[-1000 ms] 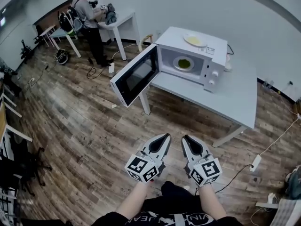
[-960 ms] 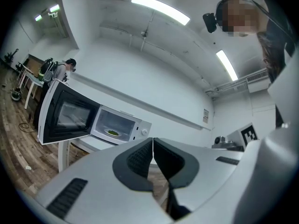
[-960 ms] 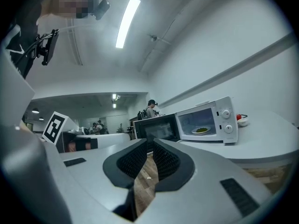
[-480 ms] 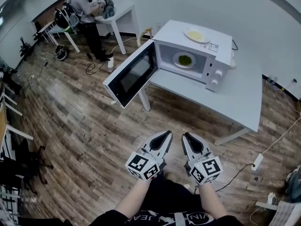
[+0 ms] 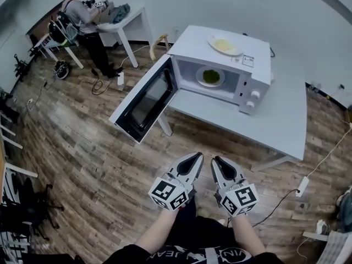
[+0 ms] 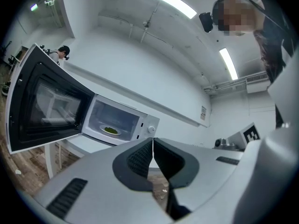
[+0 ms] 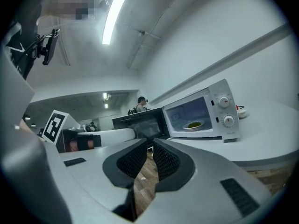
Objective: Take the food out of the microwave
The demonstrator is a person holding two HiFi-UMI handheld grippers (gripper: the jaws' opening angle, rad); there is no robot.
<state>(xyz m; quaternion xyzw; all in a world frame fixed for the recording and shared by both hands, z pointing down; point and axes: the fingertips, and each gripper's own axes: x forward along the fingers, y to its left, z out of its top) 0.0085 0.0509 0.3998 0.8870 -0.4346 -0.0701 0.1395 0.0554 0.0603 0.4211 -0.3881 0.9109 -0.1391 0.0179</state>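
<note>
Nearer now than a second ago, we approach the open microwave at the table's back left corner, left gripper and right gripper both pressed together and empty, the plate of green food still inside, so next we must reach in and spread jaws for its rim.

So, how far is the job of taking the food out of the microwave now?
Done: the microwave door stands open. In hand: nothing, the left tool and right tool are empty, away from the table. Left: reaching in and taking out the plate of green food.
</note>
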